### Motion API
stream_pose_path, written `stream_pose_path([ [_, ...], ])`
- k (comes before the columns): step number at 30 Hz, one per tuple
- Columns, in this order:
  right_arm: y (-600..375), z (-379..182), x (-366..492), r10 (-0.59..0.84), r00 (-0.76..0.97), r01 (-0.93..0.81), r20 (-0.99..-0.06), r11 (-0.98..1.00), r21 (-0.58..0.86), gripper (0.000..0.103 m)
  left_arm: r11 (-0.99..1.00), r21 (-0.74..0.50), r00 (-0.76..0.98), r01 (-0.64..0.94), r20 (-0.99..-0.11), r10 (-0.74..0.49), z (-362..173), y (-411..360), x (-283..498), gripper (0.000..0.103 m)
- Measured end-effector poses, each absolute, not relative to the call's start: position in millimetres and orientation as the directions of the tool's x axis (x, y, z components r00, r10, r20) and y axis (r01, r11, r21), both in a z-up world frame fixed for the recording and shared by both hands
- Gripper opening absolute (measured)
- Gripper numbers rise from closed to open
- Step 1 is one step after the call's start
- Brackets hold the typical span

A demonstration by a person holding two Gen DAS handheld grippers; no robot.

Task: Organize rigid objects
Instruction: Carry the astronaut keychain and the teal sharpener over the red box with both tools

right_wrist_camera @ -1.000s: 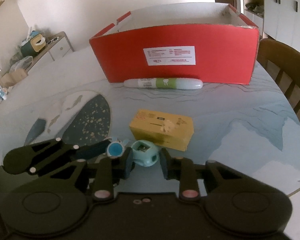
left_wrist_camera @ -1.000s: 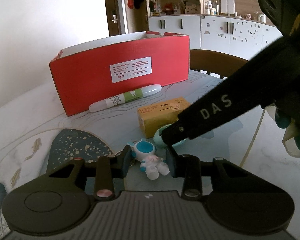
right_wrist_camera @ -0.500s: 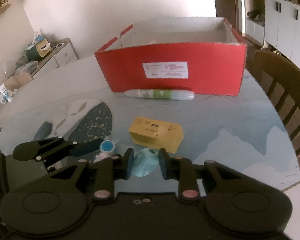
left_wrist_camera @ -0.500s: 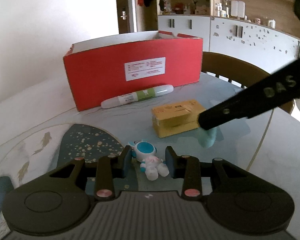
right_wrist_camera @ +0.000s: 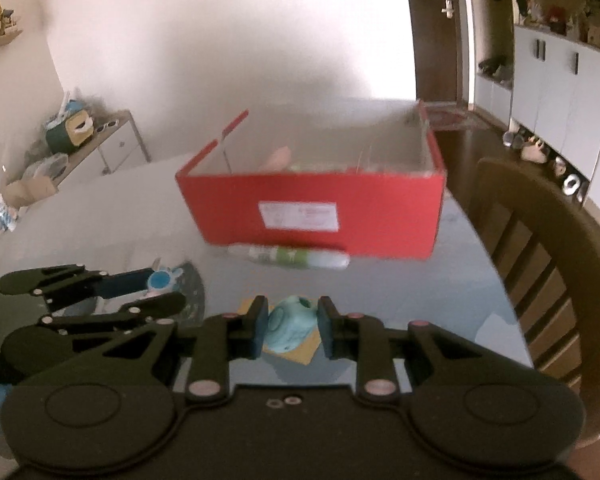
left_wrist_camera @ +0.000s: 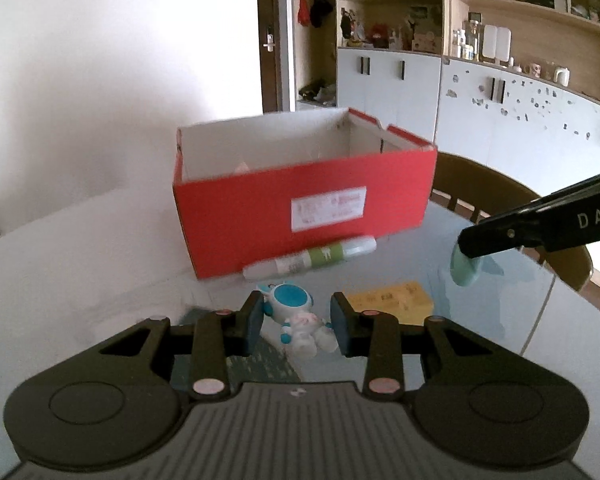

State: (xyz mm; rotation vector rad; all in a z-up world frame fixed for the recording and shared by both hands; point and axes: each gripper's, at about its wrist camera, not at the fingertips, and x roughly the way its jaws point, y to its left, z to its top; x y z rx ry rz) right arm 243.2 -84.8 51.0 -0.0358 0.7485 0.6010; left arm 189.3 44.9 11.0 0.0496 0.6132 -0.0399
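Left wrist view: we have lifted both toys off the bench, left hand-held gripper [left_wrist_camera: 296, 326] pinching the astronaut figure [left_wrist_camera: 298, 320], right hand-held gripper [right_wrist_camera: 293, 326] pinching the teal ball [right_wrist_camera: 292, 328], heading for the red box [left_wrist_camera: 300, 200].

Open top on the red box, a tube lying along its front

The red box [left_wrist_camera: 304, 204] stands with its top open; its near wall rises between the grippers and its hollow, so the free way in is over that rim. A white and green tube [left_wrist_camera: 312, 258] lies on the table [left_wrist_camera: 80, 264] just against the foot of the near wall. A yellow box [left_wrist_camera: 392, 304] sits nearer, apart from the tube, with bare tabletop between them. A wooden chair [right_wrist_camera: 540, 264] crowds the table's right edge beside the red box. Left of the red box the tabletop lies clear to the wall.
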Motion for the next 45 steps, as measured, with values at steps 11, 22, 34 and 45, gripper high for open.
stream_pose_path([
  [11, -92, 88, 265, 0.485, 0.635, -0.526, -0.601, 0.842, 0.124, 0.025, 0.998, 0.051, 0.836, 0.044, -0.549, -0.009, 67, 44, 221, 0.036],
  [22, -91, 111, 296, 0.472, 0.669, -0.521, -0.574, 0.849, 0.091, 0.025, 0.997, 0.066, 0.833, 0.024, -0.553, 0.017, 100, 41, 270, 0.036],
  [34, -85, 114, 332, 0.463, 0.678, -0.515, -0.571, 0.854, 0.081, 0.025, 0.994, 0.109, 0.840, 0.017, -0.541, 0.045, 109, 31, 327, 0.036],
  [45, -70, 103, 369, 0.439, 0.680, -0.499, -0.587, 0.864, 0.069, 0.012, 0.990, 0.140, 0.820, 0.011, -0.568, 0.071, 100, 27, 375, 0.036],
])
